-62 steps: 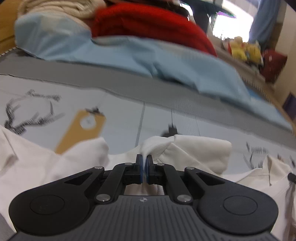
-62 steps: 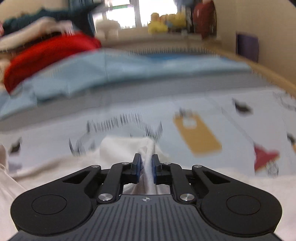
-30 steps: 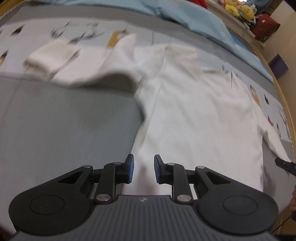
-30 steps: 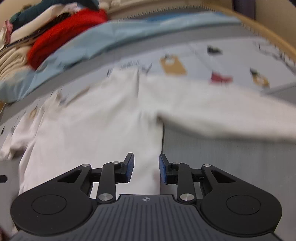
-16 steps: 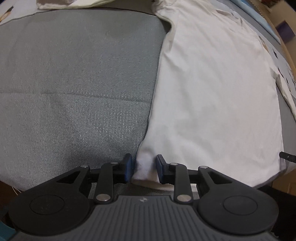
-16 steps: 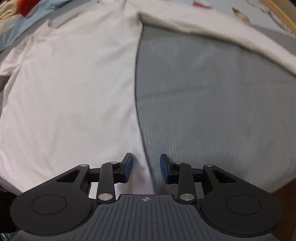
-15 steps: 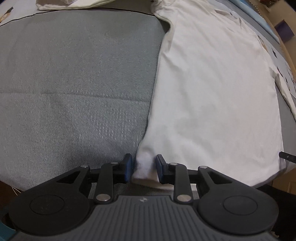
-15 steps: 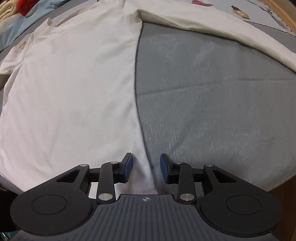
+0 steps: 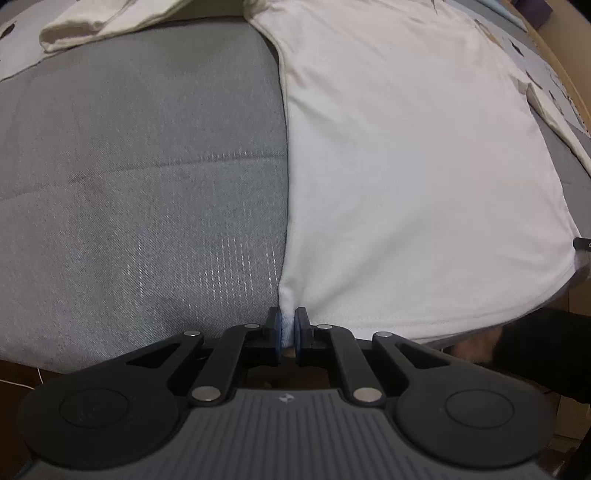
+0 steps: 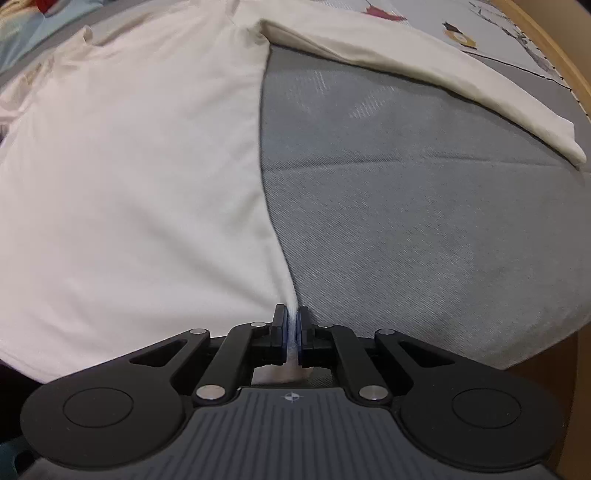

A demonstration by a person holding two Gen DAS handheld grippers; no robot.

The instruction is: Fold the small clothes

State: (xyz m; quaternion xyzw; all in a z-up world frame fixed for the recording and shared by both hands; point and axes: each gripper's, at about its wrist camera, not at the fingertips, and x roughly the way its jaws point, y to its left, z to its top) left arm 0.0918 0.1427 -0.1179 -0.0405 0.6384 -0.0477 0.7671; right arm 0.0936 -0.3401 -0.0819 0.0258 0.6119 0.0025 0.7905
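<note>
The left gripper [image 9: 288,330] is closing its jaws on the near left hem corner of the white shirt [image 9: 406,166], a nub of cloth already pinched between the blue pads. The right gripper [image 10: 293,332] has its jaws pressed together on the opposite hem corner. The shirt lies flat on the grey bed cover [image 9: 140,177], hem at the near edge, collar far away.

This looks like the start of the lengthwise fold: both bottom corners are taken. Next, I judge, both hands must lift evenly and carry the hem towards the collar without letting the cloth sag.

Only the left view shows the short folded-back sleeve [image 9: 74,26]; only the right view shows the long sleeve [image 10: 424,85] stretched outwards and the red cloth [image 10: 46,4] far off.
</note>
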